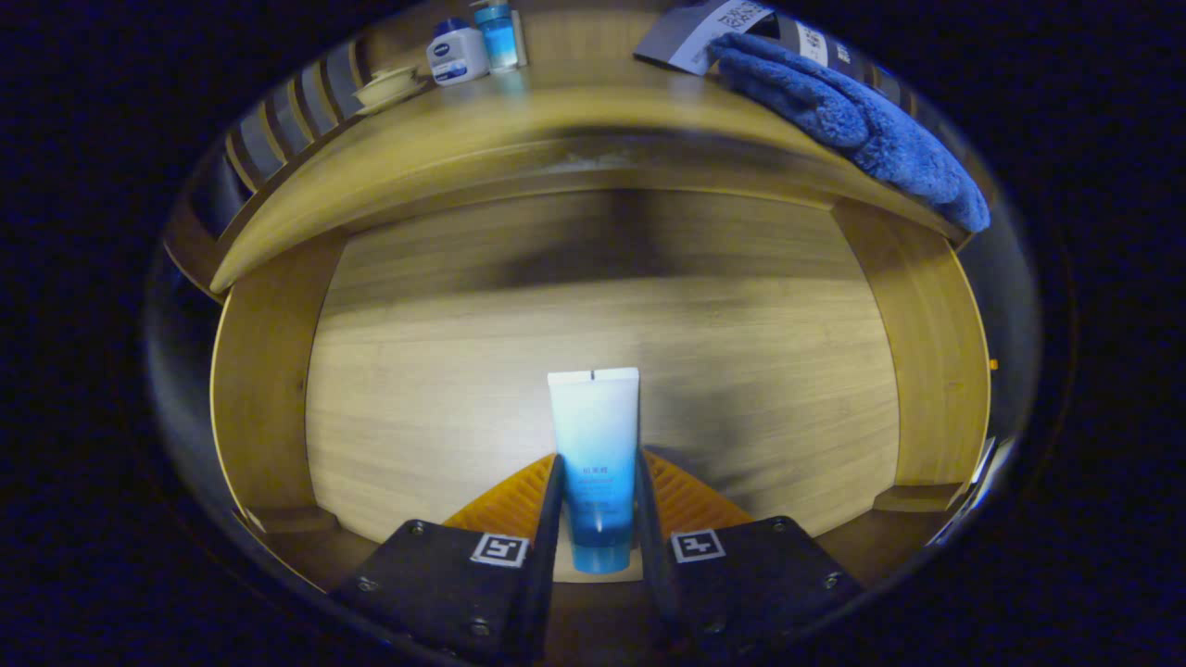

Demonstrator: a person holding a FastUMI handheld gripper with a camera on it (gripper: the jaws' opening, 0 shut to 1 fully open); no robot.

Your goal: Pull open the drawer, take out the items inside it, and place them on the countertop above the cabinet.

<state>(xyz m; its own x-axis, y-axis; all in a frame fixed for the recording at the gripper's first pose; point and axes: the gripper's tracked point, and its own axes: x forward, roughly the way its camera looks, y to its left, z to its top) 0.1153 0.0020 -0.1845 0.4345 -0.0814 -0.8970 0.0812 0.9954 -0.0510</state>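
Overhead, the countertop juts out past the open drawer, its front edge curving across the far end of the drawer so that the back part of the drawer floor lies in its shadow. The drawer's 2 side walls stand to either side of the gripper, well apart from the fingers, with bare wooden floor between them and more bare floor ahead of the fingertips up to the shaded back.

Inside the drawer there is 1 item: a tube, white at its crimped end and blue toward its cap. It stands up between the 2 fingers, crimped end away from the camera and cap end nearest it. Both fingers press against its sides, pinching it around its lower half, while the crimped end sticks out beyond the fingertips. Whether the tube touches the drawer floor or hangs just above it cannot be told.

On the countertop, 1 white jar with a blue lid and 1 small blue bottle stand just beside each other at the far left, with 1 pale dish near them toward the left edge. At the far right, 1 blue towel drapes along the counter's right edge, and 1 sheet of paper lies partly under its far end.
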